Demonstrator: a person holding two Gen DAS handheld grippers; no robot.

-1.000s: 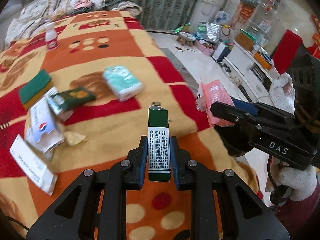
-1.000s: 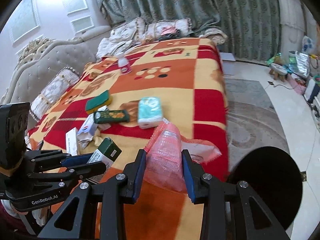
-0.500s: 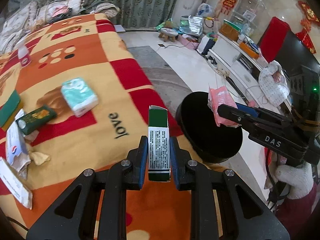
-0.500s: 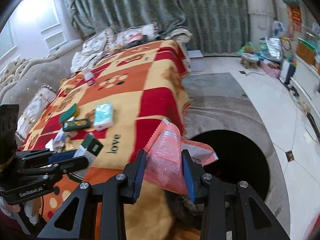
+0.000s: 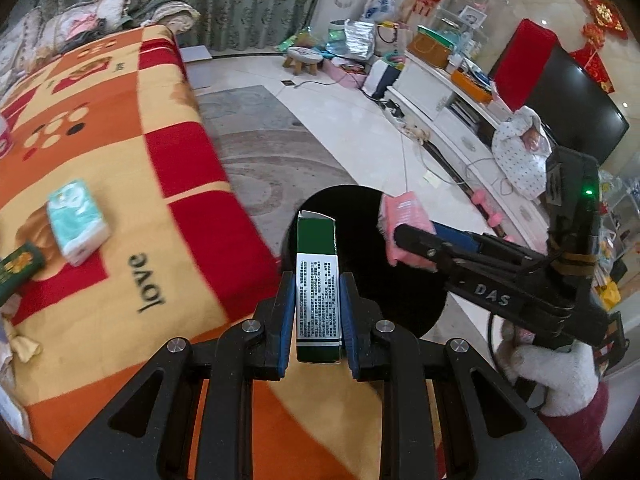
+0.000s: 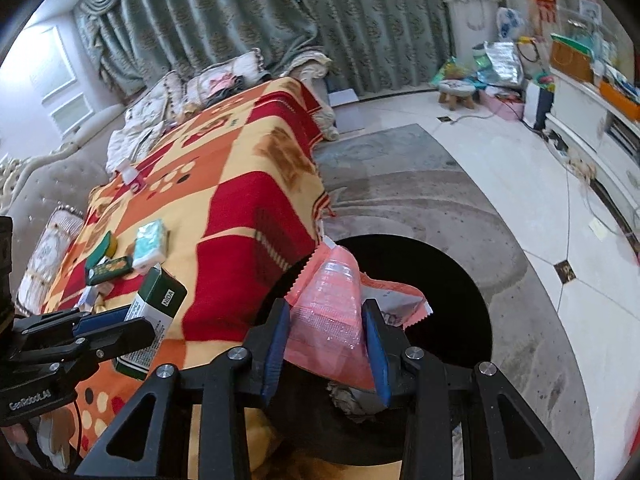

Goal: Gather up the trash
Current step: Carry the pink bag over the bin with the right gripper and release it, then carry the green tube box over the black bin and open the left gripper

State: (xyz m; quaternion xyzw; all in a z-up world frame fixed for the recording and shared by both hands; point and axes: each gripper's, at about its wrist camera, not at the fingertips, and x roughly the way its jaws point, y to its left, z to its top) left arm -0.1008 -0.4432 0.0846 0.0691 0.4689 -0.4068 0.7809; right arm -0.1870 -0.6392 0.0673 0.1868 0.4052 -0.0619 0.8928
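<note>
**Trash carried to the bin**

Green carton (image 5: 318, 280) is sitting clamped in the left gripper (image 5: 318, 300); pink wrapper (image 6: 332, 320) is sitting pinched in the right gripper (image 6: 326, 344), both nearing the black bin (image 6: 460, 292). Releasing early risks the carton landing on the blanket (image 5: 120, 280).

Patterned blanket (image 5: 120, 184) in red, orange, yellow covers bed. Green curtains (image 6: 248, 24) hang behind. Grey rug (image 6: 400, 184) on tiled floor. Small wooden stool (image 5: 305, 59) near clutter. White cabinet (image 5: 436, 96) along wall, dark television (image 5: 576, 108) above.
</note>
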